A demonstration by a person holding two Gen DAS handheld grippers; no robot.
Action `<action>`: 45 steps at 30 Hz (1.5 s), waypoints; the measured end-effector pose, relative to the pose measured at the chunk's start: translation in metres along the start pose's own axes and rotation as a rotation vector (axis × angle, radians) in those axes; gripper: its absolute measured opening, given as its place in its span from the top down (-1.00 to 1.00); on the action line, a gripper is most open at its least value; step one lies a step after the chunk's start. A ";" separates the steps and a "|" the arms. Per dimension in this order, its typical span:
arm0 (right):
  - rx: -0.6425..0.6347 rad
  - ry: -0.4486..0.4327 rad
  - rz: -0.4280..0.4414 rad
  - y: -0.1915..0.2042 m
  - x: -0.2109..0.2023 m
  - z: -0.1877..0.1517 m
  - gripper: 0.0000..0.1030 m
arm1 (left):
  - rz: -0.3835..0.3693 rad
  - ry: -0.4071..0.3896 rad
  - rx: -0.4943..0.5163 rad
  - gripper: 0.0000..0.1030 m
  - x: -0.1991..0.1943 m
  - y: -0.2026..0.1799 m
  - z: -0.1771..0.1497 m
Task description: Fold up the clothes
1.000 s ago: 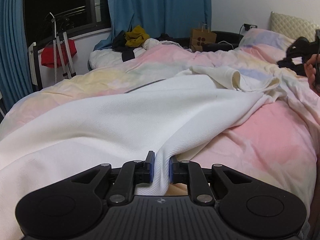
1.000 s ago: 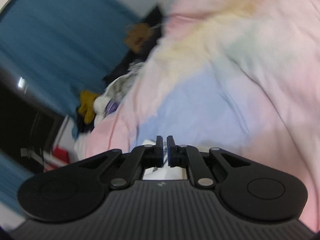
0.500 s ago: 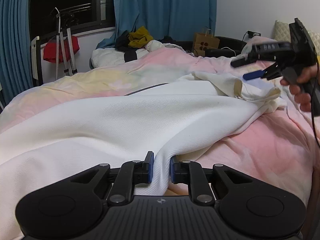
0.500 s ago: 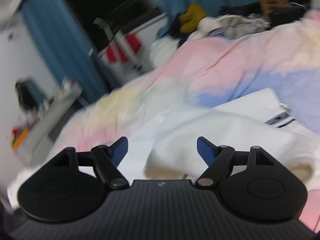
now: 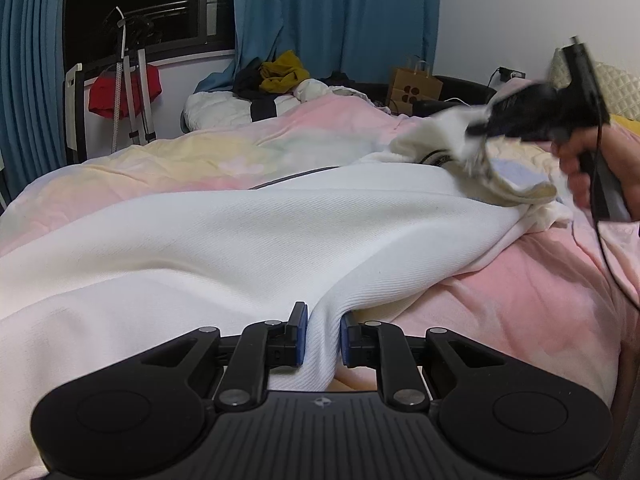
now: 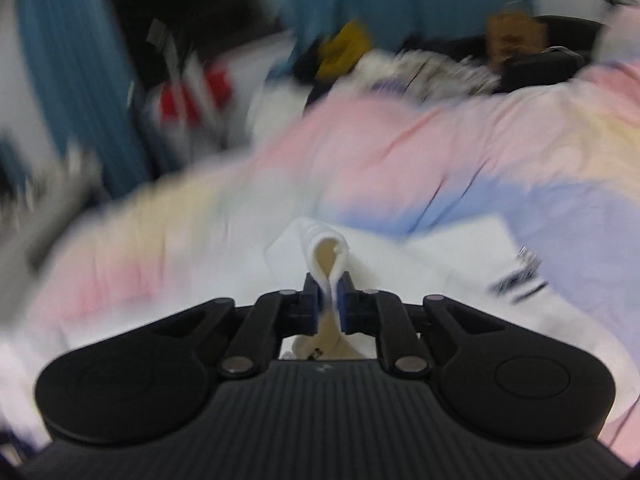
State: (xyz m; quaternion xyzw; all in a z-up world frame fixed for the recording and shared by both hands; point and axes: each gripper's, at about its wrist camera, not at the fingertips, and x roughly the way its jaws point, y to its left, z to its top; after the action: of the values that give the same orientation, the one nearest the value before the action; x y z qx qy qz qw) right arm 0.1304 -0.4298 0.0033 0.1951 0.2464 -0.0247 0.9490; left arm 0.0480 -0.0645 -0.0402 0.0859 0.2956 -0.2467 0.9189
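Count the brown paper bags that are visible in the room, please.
1. The brown paper bag stands at the far side of the bed, near the wall. Others may be hidden behind the bedding.

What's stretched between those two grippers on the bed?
In the left wrist view, one white garment spans it, pinched by the left gripper and, at its far end, by the closing right gripper.

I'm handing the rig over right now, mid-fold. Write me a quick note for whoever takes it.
Left hand-held gripper: shut on a bunched edge of the white garment, near you.
Right hand-held gripper: jaws closing, pads already pinching a folded edge of the same garment at its far end, lifted slightly off the bed.
Garment lies spread across the pastel duvet.
Done: both ends gripped.
Left: no fold made yet; probably bring the ends together, lay flat, smooth.
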 end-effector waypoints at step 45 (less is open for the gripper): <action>0.975 -0.088 -0.334 -0.157 -0.083 -0.071 -0.25 | 0.008 -0.077 0.053 0.75 -0.013 -0.008 -0.001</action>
State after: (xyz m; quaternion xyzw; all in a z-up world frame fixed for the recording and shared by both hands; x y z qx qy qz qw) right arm 0.0025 -0.5515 -0.0705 0.5714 0.1940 -0.2959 0.7405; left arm 0.0345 -0.0656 -0.0339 0.1020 0.2530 -0.2539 0.9280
